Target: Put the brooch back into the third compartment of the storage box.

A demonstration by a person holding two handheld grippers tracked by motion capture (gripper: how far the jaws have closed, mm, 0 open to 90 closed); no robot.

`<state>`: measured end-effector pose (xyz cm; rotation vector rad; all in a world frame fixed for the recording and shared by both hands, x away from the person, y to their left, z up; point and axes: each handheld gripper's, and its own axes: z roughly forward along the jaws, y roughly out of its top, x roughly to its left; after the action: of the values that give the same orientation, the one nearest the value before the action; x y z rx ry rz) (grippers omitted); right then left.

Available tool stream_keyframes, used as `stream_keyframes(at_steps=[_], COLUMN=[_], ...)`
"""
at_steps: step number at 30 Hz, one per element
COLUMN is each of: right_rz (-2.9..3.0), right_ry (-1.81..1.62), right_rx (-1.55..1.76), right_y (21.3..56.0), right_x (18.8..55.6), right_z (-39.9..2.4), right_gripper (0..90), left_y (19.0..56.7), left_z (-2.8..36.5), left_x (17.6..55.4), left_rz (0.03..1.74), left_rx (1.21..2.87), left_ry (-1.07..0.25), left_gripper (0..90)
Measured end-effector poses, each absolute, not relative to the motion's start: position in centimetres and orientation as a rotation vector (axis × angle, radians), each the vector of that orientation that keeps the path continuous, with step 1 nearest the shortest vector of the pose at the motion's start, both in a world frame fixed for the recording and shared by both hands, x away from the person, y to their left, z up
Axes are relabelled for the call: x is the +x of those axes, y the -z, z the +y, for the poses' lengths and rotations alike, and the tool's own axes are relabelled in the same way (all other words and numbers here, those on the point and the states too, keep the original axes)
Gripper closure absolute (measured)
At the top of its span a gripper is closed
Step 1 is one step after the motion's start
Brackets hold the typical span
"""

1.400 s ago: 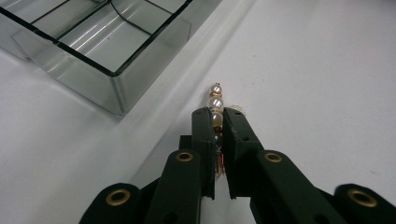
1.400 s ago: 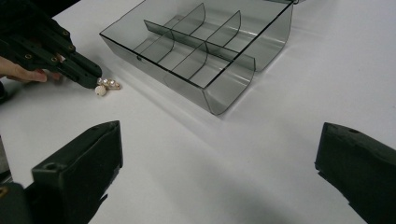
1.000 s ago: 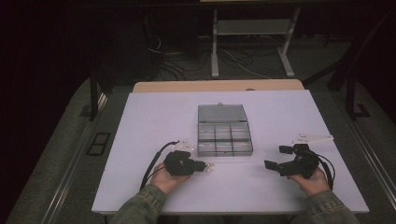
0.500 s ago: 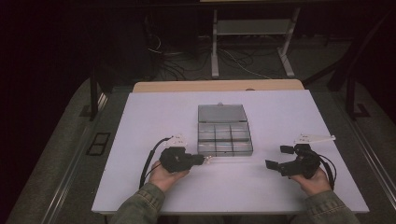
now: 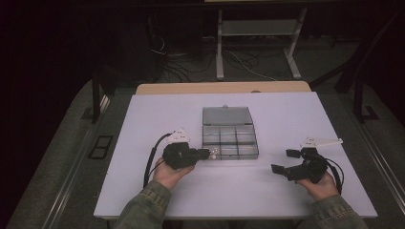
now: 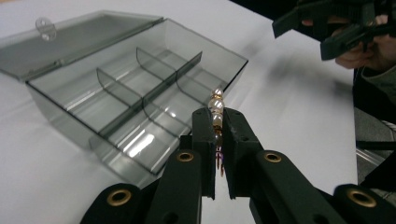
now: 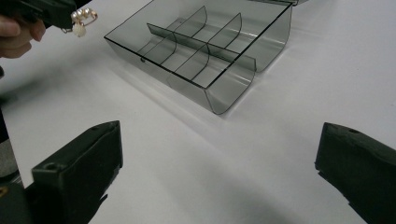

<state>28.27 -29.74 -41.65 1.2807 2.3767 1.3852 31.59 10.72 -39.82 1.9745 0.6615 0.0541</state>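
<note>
A clear grey compartment box [image 5: 229, 151] lies open mid-table, its lid [image 5: 227, 116] flat behind it. My left gripper [image 5: 211, 153] hovers just left of the box's front corner, shut on a small pearl-and-gold bead piece [image 6: 216, 100] that sticks out past its fingertips. In the left gripper view the box's [image 6: 60, 121] compartments look bare. My right gripper [image 5: 282, 161] rests low at the right, jaws wide apart with nothing between them. From the right gripper view [image 7: 219, 135] the box [image 7: 233, 93] lies ahead and the bead piece [image 7: 80, 23] hangs at the upper left.
The white tabletop [image 5: 267, 200] ends at a front edge close to the person's sleeves. A wooden strip [image 5: 219, 88] runs along the far edge. Cables and a metal stand [image 5: 253, 43] sit on the dark floor beyond.
The left gripper has lifted a little off the table with the bead piece and edged toward the box's front corner. The right gripper has stayed where it was.
</note>
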Motion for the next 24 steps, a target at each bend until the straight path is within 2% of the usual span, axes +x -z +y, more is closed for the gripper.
stream_keyframes(at_steps=[24], right_rz=[2.377], right_ry=[-1.390], right_rx=[1.283], right_y=[41.6], right_x=[28.2], right_z=[-29.8], right_gripper=[0.5], left_y=[37.9], left_z=[7.2], left_x=[34.1], left_rz=[0.595], left_rx=[2.033], left_ry=[-0.049], left_gripper=[83.1])
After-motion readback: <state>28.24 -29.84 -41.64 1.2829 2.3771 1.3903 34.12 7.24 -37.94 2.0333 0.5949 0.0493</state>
